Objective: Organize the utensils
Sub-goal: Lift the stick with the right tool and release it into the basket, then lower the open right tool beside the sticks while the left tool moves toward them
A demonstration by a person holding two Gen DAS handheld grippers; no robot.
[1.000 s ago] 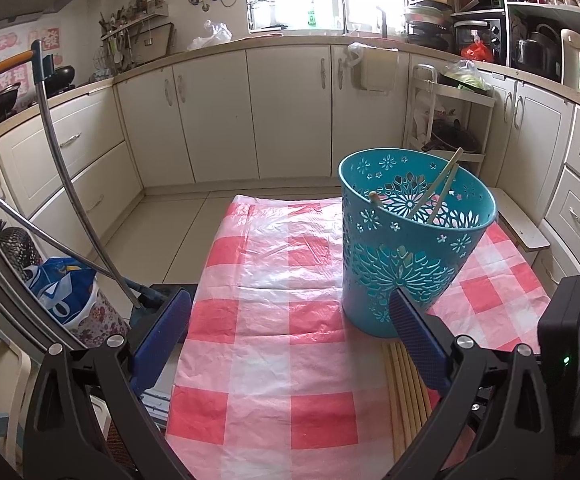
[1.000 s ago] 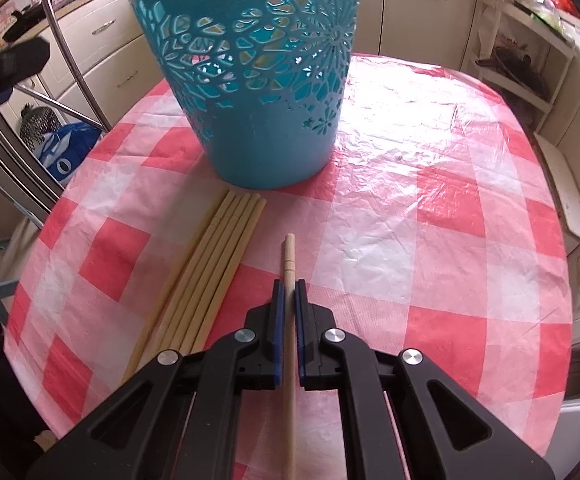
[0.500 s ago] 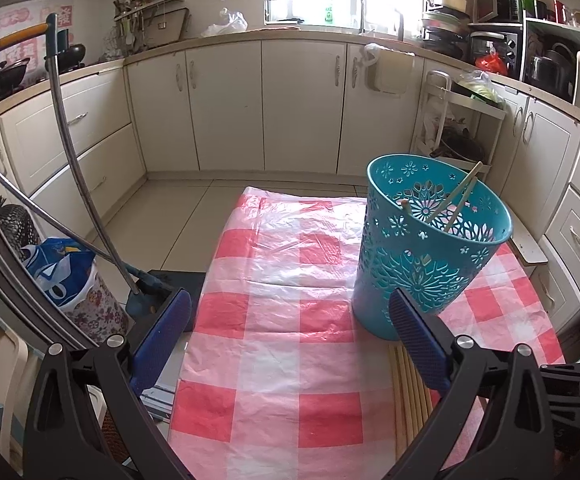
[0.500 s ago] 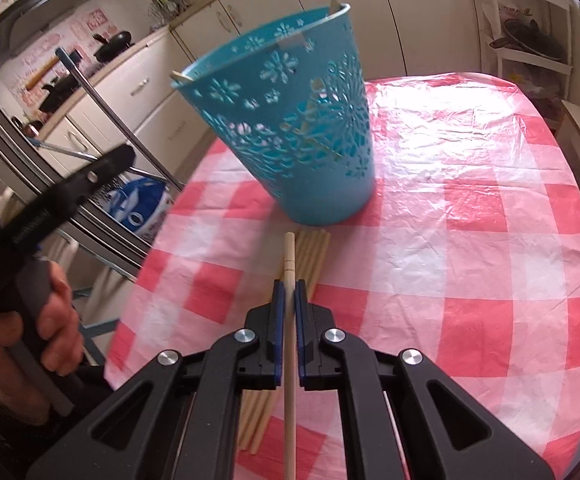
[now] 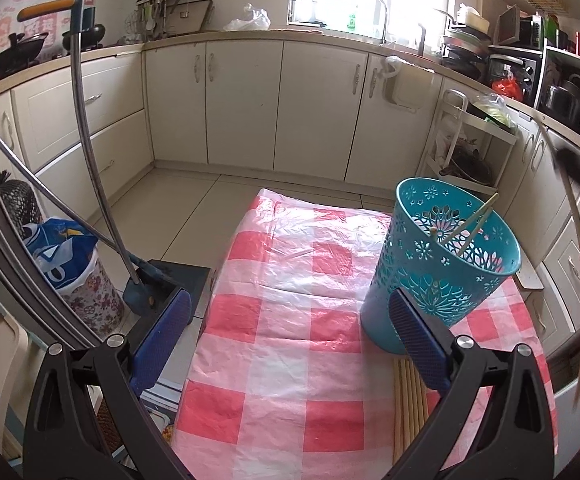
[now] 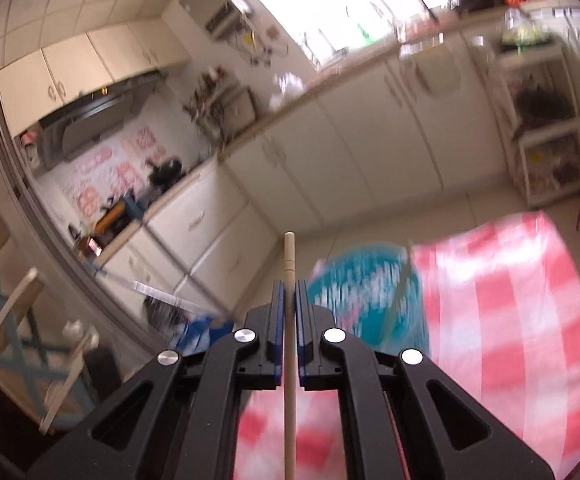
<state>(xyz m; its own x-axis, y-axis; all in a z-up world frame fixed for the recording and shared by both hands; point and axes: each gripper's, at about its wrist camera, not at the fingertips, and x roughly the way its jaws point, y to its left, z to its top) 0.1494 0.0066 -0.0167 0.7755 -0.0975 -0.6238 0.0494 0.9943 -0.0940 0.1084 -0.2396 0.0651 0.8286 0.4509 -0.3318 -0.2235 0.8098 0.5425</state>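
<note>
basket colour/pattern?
Teal basket with cut-out flower pattern; clearest in the left wrist view.

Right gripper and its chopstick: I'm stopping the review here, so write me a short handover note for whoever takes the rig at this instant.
Right gripper: shut on one chopstick, held in the air above the checked tablecloth; the view is blurred.
Left gripper: open, empty, above the near end of the table.
Teal basket: upright on the cloth, a few chopsticks already leaning inside.
Loose chopsticks: a bundle lying on the cloth just in front of the basket.
Done: some chopsticks are in the basket, one more picked up.
Left: drop the held one into the basket, then move the bundle.
</note>
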